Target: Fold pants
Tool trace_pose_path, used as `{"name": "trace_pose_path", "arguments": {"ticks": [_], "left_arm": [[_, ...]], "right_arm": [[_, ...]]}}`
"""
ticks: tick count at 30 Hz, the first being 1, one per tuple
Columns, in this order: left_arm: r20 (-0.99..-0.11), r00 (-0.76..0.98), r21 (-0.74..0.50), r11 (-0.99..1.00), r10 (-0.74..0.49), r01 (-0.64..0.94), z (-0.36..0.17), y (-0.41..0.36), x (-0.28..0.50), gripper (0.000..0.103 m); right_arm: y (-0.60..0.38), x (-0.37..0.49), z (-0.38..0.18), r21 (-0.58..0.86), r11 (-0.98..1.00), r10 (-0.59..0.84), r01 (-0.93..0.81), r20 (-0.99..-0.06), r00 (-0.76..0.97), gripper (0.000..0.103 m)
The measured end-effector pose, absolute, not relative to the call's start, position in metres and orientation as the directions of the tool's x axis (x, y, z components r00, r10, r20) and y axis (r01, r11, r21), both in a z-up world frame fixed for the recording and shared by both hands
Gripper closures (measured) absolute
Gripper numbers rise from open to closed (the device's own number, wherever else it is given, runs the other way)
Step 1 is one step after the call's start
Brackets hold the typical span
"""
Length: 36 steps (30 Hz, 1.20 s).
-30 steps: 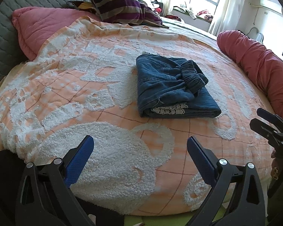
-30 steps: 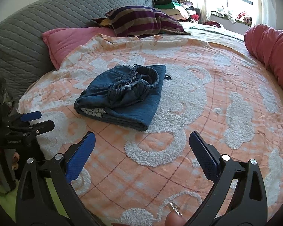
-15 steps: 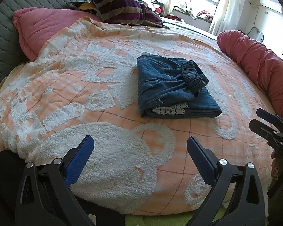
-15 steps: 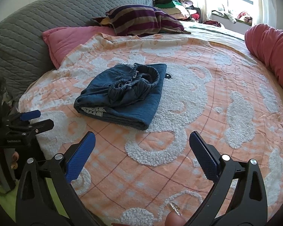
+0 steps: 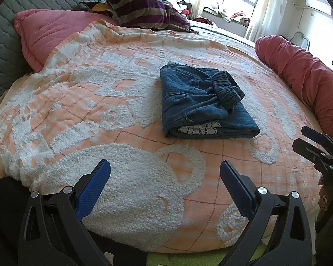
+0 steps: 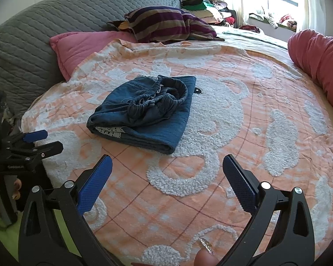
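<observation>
The folded blue pants [image 5: 202, 102] are seen lying on the orange-and-white blanket [image 5: 122, 88], well beyond both claws and touched by neither. The left gripper [image 5: 165, 177] is spread wide and nothing is held; the right gripper [image 6: 167, 170] is likewise spread wide and empty, above the blanket's near edge. The gathered waistband [image 6: 164, 95] is shown open only in the right wrist view. A fingertip [image 6: 205, 258] is glimpsed there too.
</observation>
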State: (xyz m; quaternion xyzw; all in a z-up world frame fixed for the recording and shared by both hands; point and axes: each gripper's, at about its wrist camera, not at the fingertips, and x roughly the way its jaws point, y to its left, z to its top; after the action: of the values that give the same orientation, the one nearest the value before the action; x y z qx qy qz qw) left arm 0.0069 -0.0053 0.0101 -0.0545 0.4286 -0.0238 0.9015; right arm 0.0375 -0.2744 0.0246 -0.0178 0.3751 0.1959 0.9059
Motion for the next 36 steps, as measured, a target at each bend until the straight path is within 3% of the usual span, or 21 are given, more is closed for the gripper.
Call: {"name": "trace_pose_path", "arguments": {"ticks": [36], "left_arm": [[-0.78, 0.62, -0.115, 0.993, -0.083, -0.011, 0.009, 0.001, 0.015, 0.005]], "right_arm": [[-0.297, 0.05, 0.022, 0.091, 0.947, 0.282, -0.308, -0.691, 0.665, 0.009]]}}
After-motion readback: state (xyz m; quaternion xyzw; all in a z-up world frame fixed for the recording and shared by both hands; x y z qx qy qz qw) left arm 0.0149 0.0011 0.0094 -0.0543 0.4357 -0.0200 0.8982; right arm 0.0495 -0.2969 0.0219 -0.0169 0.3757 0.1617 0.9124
